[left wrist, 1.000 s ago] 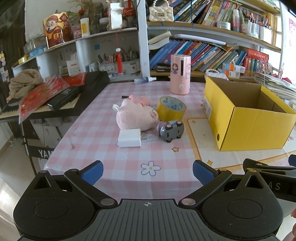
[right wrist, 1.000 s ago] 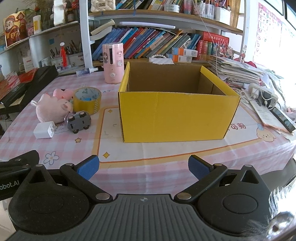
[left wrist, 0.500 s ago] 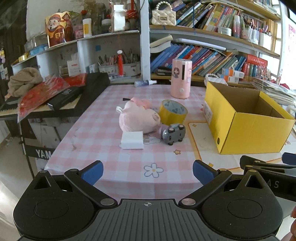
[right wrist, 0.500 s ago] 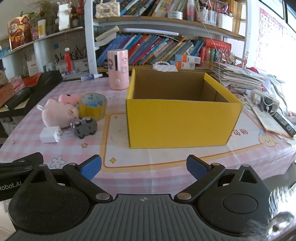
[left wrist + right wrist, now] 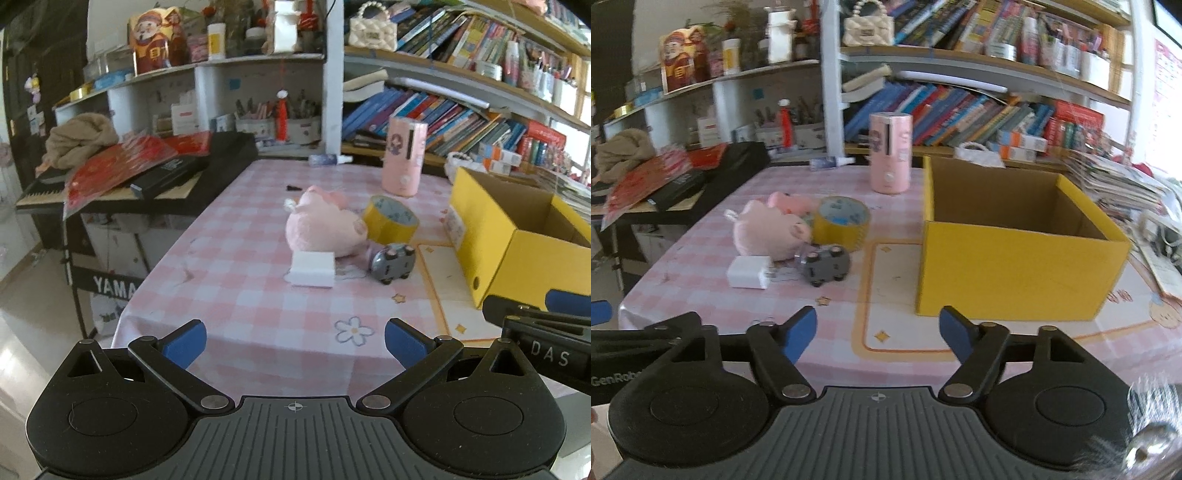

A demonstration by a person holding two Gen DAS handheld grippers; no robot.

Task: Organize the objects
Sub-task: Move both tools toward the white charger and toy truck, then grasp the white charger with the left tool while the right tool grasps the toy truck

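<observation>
Pink-and-white checked tablecloth [image 5: 236, 258] runs out ahead of both grippers. Left gripper [image 5: 293, 341]: blue-tipped jaws spread wide, nothing between them, held low above the near edge of the table. Far to its left, off the table, a black keyboard [image 5: 192, 173] with red packets [image 5: 110, 166] lying on it. Ahead of the left gripper and slightly to its left, a white charger block [image 5: 312, 267], flat on the cloth. Just behind it and touching it, a pink plush toy [image 5: 325, 229] on its side. To the right of the charger, a small grey toy car [image 5: 391, 262], close against the plush. Behind the car, a roll of yellow tape [image 5: 391, 221], standing on its flat side, hole upward. Further back, a pink cylinder [image 5: 404, 158] upright near the far edge. Right gripper [image 5: 877, 330]: jaws also well apart, gripping nothing, held low above the near table edge; its black body shows at the right margin of the left wrist view. Ahead and to the right of the right gripper, a yellow cardboard box [image 5: 1015, 273], open at the top; the part of its brown inside that shows holds nothing. It stands well apart from the cluster of small things. Right of the box, stacked papers [image 5: 1126, 184]. Bookshelves [image 5: 979, 107] line the back wall.
</observation>
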